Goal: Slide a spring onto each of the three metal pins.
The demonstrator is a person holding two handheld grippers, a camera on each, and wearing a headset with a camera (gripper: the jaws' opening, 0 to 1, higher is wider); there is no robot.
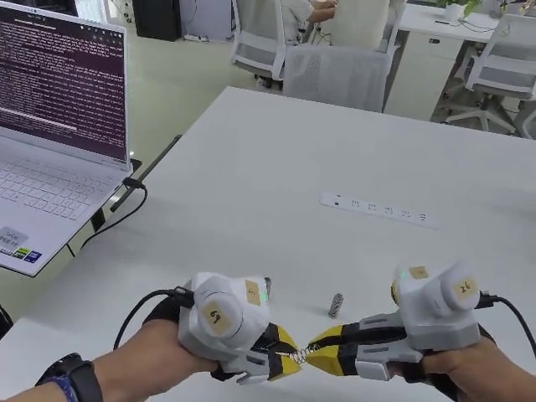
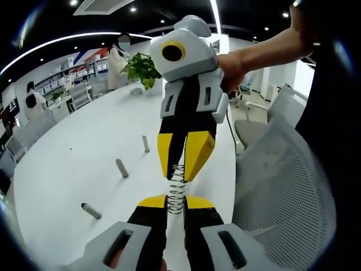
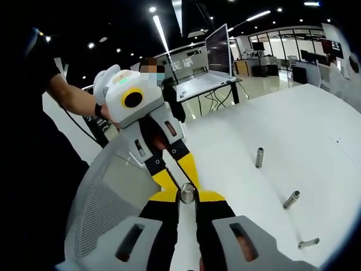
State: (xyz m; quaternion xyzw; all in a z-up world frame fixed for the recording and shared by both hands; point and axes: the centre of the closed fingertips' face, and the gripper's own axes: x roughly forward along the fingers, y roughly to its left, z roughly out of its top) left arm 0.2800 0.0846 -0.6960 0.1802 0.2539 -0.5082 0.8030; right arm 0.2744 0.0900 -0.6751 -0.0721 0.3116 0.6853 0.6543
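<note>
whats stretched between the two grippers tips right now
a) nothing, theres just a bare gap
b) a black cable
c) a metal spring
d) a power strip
c: in the left gripper view a coiled spring runs from the left gripper straight up into the yellow tips of the right gripper.

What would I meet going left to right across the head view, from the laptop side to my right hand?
laptop → left tongs → spring gripped by both tongs → right tongs
</note>
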